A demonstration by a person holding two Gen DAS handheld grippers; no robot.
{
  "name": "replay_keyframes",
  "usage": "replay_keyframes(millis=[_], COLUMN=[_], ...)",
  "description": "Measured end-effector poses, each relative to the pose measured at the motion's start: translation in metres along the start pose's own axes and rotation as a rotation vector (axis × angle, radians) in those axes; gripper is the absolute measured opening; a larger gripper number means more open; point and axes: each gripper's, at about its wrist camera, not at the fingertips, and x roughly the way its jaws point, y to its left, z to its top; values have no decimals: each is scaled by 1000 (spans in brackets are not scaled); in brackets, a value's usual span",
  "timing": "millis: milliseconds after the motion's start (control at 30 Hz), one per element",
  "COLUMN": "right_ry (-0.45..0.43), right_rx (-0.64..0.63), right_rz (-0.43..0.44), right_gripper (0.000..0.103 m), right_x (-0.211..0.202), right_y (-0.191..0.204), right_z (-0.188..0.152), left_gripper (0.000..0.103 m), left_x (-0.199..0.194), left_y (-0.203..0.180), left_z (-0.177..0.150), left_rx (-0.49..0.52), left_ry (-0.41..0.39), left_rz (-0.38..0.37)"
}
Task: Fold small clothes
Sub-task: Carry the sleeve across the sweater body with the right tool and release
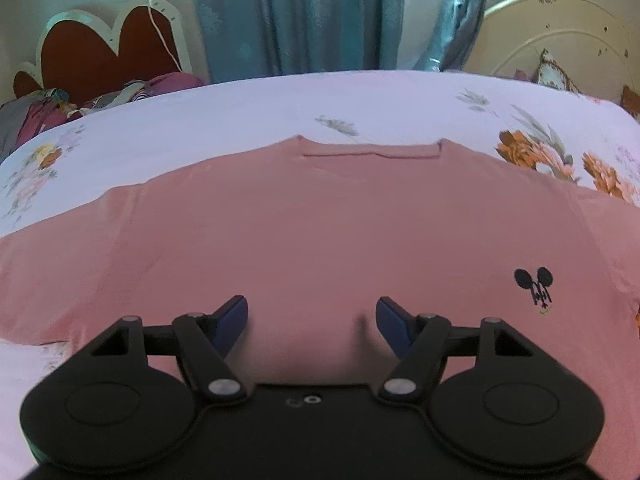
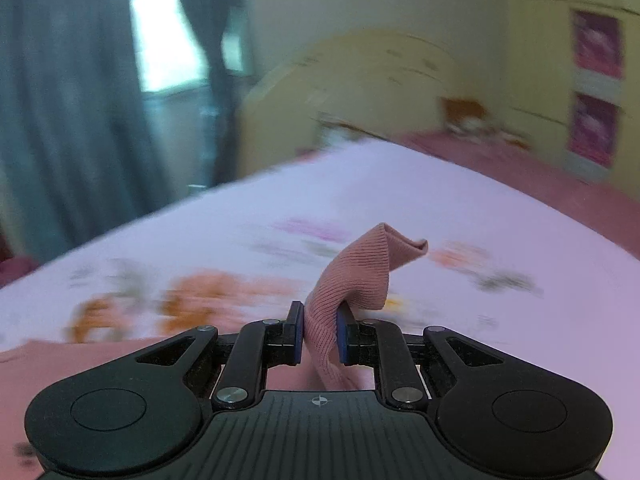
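Pink T-shirt: lies spread flat on the bed, neckline toward the far edge, one sleeve reaching toward the bed's left edge; a small black mouse-head print sits on the chest.
Ribbed cuff: a bunched fold of the same pink knit, lifted clear of the floral sheet.
Right tongs: clenched on that ribbed cuff, blue pads pressing it from both sides; the background is blurred.
Left tongs: released, blue pads apart above the shirt's lower middle, nothing visibly pinched between them.
Progress: early, by the look of it; the body still lies unfolded, with no crease or doubled layer visible.
Left to do: likely carrying the gripped sleeve across the chest, then the other side, then folding bottom to neckline.
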Motion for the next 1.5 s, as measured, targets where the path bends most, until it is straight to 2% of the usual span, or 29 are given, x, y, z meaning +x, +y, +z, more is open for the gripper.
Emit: replay_keyframes(millis=[167,333,467,567,633,700,767,800,867,933,1067,1133,1167,1200,1233,1333,1433,1500], right_ry=[6,87,200,259,276,255,227,217,195,172,196,210,218,225,231,239,245,248], right_rx=[-91,-164,-223,-273,-271,-246,-241,-236,-220,-220,-175,-148,-132,-120,-110,-94,-91,-100], right_rz=[205,387,486,492,500,487,434,401,328,267,169,134,122,113,106,89,81,77], right_gripper=[16,16,16,16,16,17,19,24,67,68,68,68,68,68,68,68,68,68], right_x=[-18,-22,-12,-5,-6,-12,-17,-18,-21,-29,-34,-34,-34,-35,-34,-35,-32,-29], right_y=[114,220,278,297,297,280,260,251,224,196,142,125,115,108,102,91,86,87], right_z=[-16,-59,-103,-124,-128,-123,-116,-115,-114,-114,-118,-121,-123,-124,-125,-127,-128,-129], left_gripper=[70,70,70,72,73,77,78,78,80,80,75,67,67,60,40,10,9,9], left_x=[-7,-13,-12,-10,-8,-6,-1,2,10,19,48,65,71,72,73,79,76,65], left_y=[31,67,87,93,88,82,67,59,37,16,-29,-45,-51,-54,-57,-61,-64,-59], left_z=[-2,-6,-9,-10,-8,-6,0,3,10,15,16,12,11,10,10,11,13,20], left_rx=[-20,-42,-58,-72,-72,-78,-82,-80,-75,-68,-54,-60,-66,-74,-79,-124,-125,-162], left_ry=[-26,-36,-29,-22,-14,-8,1,4,17,34,113,152,156,127,111,117,97,67], left_rz=[0,16,17,-14,-54,-118,-183,-214,-273,-323,-426,-430,-430,-425,-428,-451,-448,-475])
